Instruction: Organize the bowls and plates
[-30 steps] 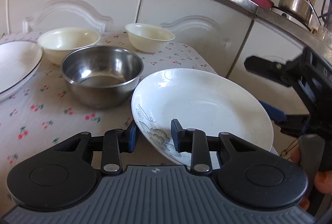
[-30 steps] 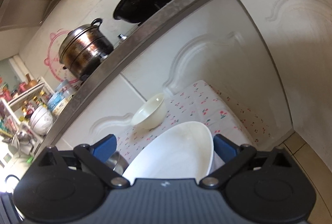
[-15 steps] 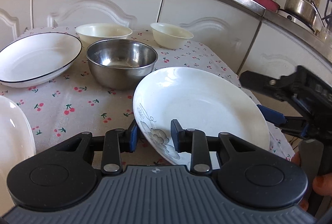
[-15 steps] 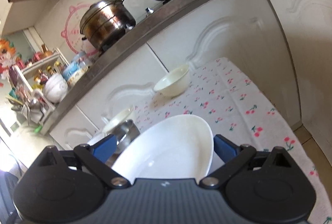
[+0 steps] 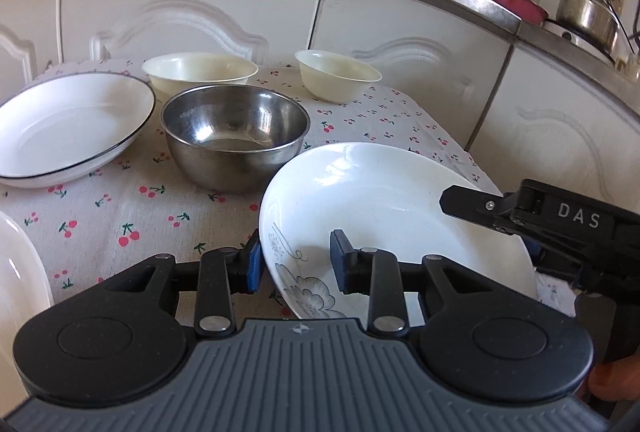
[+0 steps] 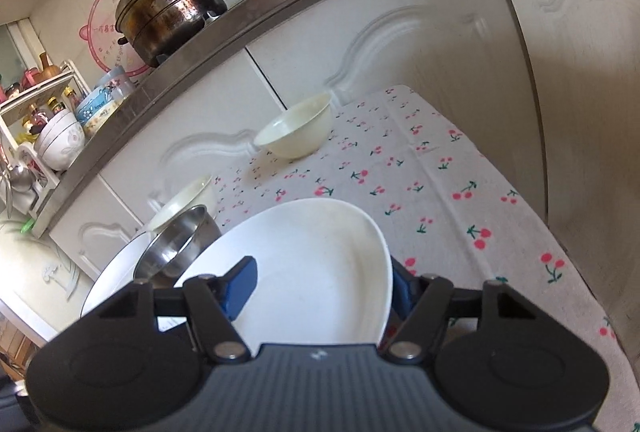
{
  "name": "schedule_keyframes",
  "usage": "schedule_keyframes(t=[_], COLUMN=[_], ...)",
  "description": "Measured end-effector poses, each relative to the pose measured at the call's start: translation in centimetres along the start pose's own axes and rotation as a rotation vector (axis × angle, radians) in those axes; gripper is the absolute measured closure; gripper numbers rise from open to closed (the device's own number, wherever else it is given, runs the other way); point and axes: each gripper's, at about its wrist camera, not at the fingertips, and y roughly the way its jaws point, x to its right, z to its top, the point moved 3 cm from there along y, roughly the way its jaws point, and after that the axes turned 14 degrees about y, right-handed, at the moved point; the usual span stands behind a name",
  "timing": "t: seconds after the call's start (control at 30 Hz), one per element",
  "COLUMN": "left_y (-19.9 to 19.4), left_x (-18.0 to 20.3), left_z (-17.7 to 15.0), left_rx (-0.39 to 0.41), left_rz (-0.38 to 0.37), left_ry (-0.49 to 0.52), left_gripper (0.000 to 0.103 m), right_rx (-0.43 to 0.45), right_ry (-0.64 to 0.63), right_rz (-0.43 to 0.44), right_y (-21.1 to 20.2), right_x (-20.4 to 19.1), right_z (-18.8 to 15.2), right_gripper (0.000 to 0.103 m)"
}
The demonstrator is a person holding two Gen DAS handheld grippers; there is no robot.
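- At the far left of the left wrist view we see the edge of a plain white plate (image 5: 20,272), and behind it a shallow white plate with a thin dark rim (image 5: 68,128) lying on the cherry-print cloth of the bench (image 5: 120,208).
- Just right of that plate stands a round stainless-steel bowl (image 5: 235,140); behind it sit a wide cream bowl (image 5: 199,71) and, further right, a smaller cream bowl (image 5: 338,74), apart from each other.
- Our left gripper (image 5: 296,264) straddles the near rim of a white deep plate with a grey flower print (image 5: 384,208) — one blue pad outside, one inside, but we cannot tell whether they press the rim.
- Our right gripper (image 6: 320,286) sits over the same plate's opposite rim; its fingers are set wide, with a gap at the left pad.
- This plate is tilted, just beside the steel bowl.
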Motion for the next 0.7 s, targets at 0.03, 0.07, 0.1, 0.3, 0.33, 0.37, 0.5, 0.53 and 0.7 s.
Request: schedule_keyframes(t=[0.03,0.07,0.1,0.3,0.33,0.37,0.5,0.53,0.7], left_y=[0.0,0.0,-0.1,-1.1,-1.3,-1.5,-2.7,-3.0,-4.0], left_x=[-0.1,-0.2,-0.3,-0.9,-0.9,-1.1,-1.8,-1.9,-2.5], left_z=[0.1,0.1,0.0,-0.4,-0.4,-0.5,-0.5,-0.5,-0.3], left_rx=[-0.002,-0.004,-0.004,-0.006,-0.006,-0.005,0.009,0.012,0.034], left_rz=[-0.001,-0.002,-0.001,0.003,0.007,0.007,0.018,0.022,0.039], left_ry=[-0.011,-0.018,-0.024,-0.069,-0.071,-0.076,-0.089,-0.092,-0.101], left_gripper=[0.068,0.068,0.068,0.068,0.068,0.068,0.068,0.068,0.068], right_rx=[-0.001,-0.002,-0.002,0.019,0.022,0.024,0.021,0.021,0.024], right_ry=[0.019,0.039,0.055,0.078,0.078,0.078,0.073,0.073,0.067], right_rz=[0.007,0.014,0.017,0.026,0.03,0.037,0.051,0.06,0.097], right_y=[-0.1,-0.2,-0.3,-0.7,-0.7,-0.8,-0.7,-0.7,-0.8], right_x=[0.1,0.3,0.2,-0.5,-0.7,-0.9,-1.5,-1.7,-2.6], right_z=[0.0,0.0,0.0,-0.4,-0.4,-0.5,-0.7,-0.8,-1.3], right_gripper=[0.037,0.037,0.037,0.037,0.037,0.037,0.038,0.038,0.038])
